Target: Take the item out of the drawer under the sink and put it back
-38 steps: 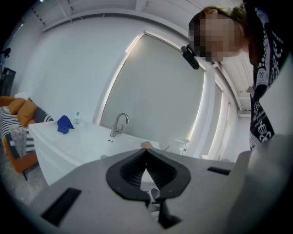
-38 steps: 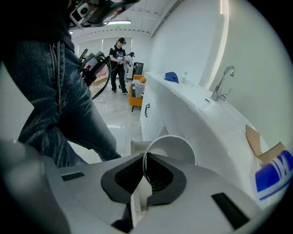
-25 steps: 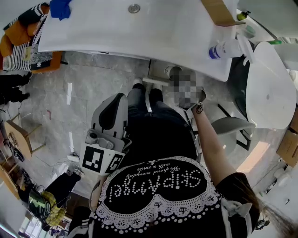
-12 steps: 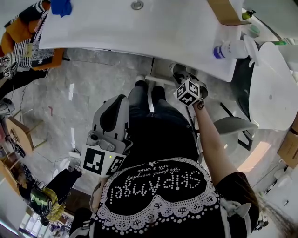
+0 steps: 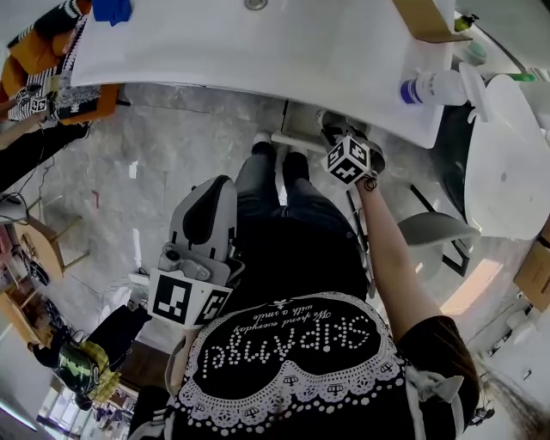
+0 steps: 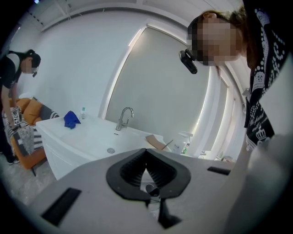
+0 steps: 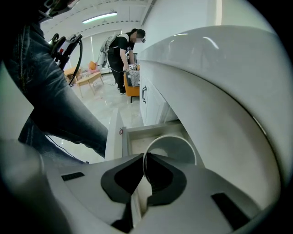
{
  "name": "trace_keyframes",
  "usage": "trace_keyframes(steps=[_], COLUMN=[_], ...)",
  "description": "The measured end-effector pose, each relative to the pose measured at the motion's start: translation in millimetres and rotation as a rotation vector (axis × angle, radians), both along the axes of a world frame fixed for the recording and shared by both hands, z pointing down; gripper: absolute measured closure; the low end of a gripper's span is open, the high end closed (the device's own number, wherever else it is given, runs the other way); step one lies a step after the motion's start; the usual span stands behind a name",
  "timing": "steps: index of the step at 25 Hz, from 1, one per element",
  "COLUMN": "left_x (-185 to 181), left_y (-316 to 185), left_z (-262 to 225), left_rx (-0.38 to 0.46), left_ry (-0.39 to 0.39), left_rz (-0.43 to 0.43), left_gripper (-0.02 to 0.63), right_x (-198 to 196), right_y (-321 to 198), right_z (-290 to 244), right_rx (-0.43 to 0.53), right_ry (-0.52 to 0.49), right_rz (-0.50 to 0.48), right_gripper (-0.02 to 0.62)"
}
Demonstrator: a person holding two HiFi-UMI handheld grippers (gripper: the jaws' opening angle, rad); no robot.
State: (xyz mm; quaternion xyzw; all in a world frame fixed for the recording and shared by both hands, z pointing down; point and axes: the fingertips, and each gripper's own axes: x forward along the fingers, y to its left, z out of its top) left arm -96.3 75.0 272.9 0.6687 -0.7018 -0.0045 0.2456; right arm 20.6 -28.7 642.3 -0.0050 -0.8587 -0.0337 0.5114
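Under the sink [image 5: 258, 51] the drawer [image 7: 115, 137] stands open; jaws of the right gripper [image 7: 144, 157] pinch a white cup [image 7: 176, 153] by its rim, seemingly for upright carrying; the left gripper [image 6: 146, 153] hangs back, jaws together, empty.

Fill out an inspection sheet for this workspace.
Surface: white sink top with a tap.
Job's things: drawer under the sink is open; cup held at its opening.
Clutter: blue cloth, box and spray bottle on the sink top.
Grippers: right gripper shut on the cup's rim; left gripper shut, empty.
Cables: thin black cable on the floor.
Surroundings: grey floor; second person by an orange seat.
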Motion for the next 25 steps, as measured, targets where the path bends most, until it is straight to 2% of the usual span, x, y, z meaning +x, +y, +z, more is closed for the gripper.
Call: trace_keyframes(steps=[19, 25], left_x=[-6.7, -5.2], left_y=[6.0, 4.1], left_z=[11.5, 12.8], left_rx=[-0.05, -0.067], left_ry=[0.015, 0.014], left_rz=[-0.049, -0.032], left_gripper=[0.603, 0.603], right_x=[0.6, -2.3], right_y=[-7.3, -12.8], right_z=[27.3, 33.9], right_rx=[-0.028, -0.019], right_ry=[0.059, 0.083], right_rz=[0.013, 0.001], right_gripper=[0.569, 0.569])
